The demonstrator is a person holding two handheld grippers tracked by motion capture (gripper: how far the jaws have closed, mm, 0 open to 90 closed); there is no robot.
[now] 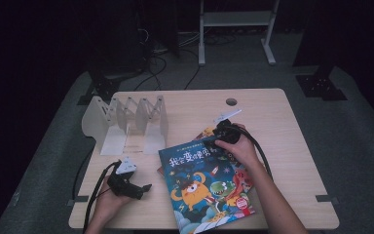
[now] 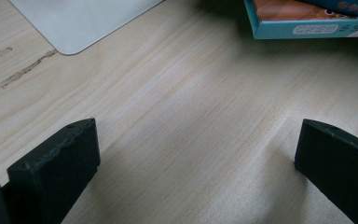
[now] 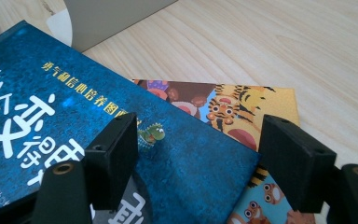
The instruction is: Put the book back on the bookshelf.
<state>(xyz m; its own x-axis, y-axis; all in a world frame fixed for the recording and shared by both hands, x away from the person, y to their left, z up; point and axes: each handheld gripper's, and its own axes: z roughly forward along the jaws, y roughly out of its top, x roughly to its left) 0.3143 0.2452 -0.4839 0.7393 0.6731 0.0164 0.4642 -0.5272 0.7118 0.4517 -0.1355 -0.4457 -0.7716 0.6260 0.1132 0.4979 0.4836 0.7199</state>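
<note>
A blue picture book point(image 1: 202, 187) with white characters and cartoon monsters lies at the table's front. It rests askew on an orange book with tigers point(image 3: 242, 105), whose corner pokes out behind it. My right gripper point(image 1: 214, 140) hovers at the blue book's far edge. In the right gripper view it point(image 3: 200, 154) is open, its jaws straddling the blue book's point(image 3: 121, 116) corner without pressing it. My left gripper point(image 1: 145, 188) rests low at the front left, open over bare wood point(image 2: 196, 154), with a book's corner point(image 2: 307, 21) ahead of it.
A white folding book rack point(image 1: 126, 124) stands at the back left, its base plate point(image 2: 84, 21) close to my left gripper. The table point(image 1: 282, 146) has a round cable hole point(image 1: 231, 102) at the back. Cables trail from both grippers.
</note>
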